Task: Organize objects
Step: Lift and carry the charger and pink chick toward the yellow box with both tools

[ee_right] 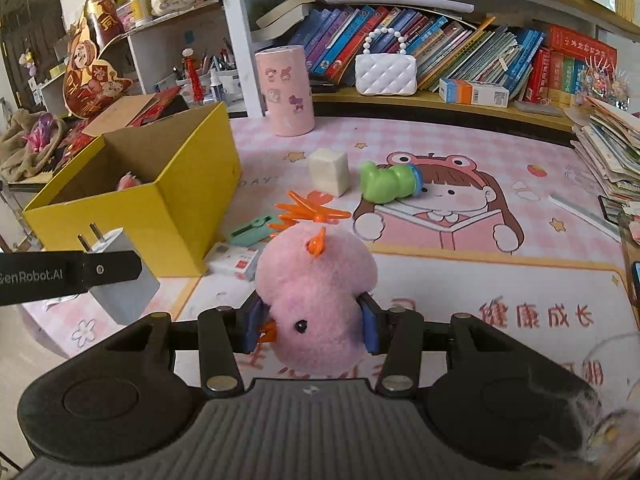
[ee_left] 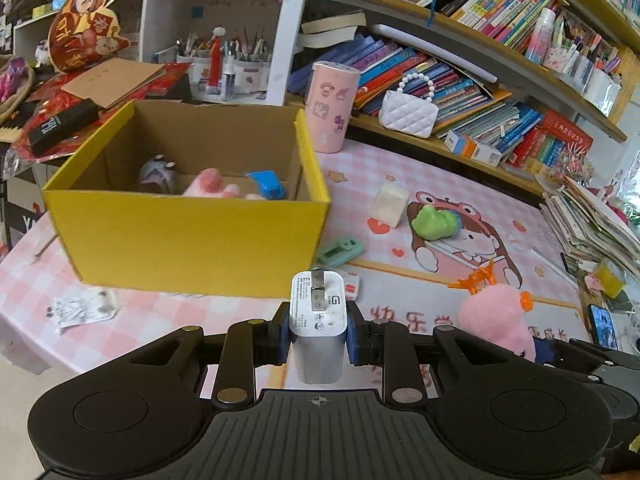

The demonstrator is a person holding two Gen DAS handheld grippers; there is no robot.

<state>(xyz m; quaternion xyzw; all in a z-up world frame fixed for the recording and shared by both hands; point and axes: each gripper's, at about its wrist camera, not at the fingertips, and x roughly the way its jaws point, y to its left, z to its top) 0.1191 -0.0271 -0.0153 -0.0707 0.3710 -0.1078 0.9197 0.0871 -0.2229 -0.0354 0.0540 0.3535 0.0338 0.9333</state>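
My left gripper [ee_left: 318, 336] is shut on a white plug charger [ee_left: 318, 320], prongs up, held above the table in front of the yellow cardboard box [ee_left: 192, 236]. The charger also shows in the right wrist view [ee_right: 116, 276]. My right gripper [ee_right: 312, 320] is shut on a pink plush chick [ee_right: 316, 292] with orange feet, also seen in the left wrist view [ee_left: 496, 316]. The box [ee_right: 168, 200] is open and holds a pink plush, a purple toy and a blue item. A white block [ee_right: 329, 176], a green toy [ee_right: 386, 184] and a mint-green gadget [ee_right: 252, 232] lie on the pink mat.
A pink cylinder cup [ee_right: 286, 92] stands behind the box. A small white packet [ee_right: 236, 262] lies by the box corner. A white quilted purse [ee_right: 386, 74] sits on the bookshelf. A paper stack [ee_right: 612, 152] is at the right edge; crumpled paper [ee_left: 82, 310] at front left.
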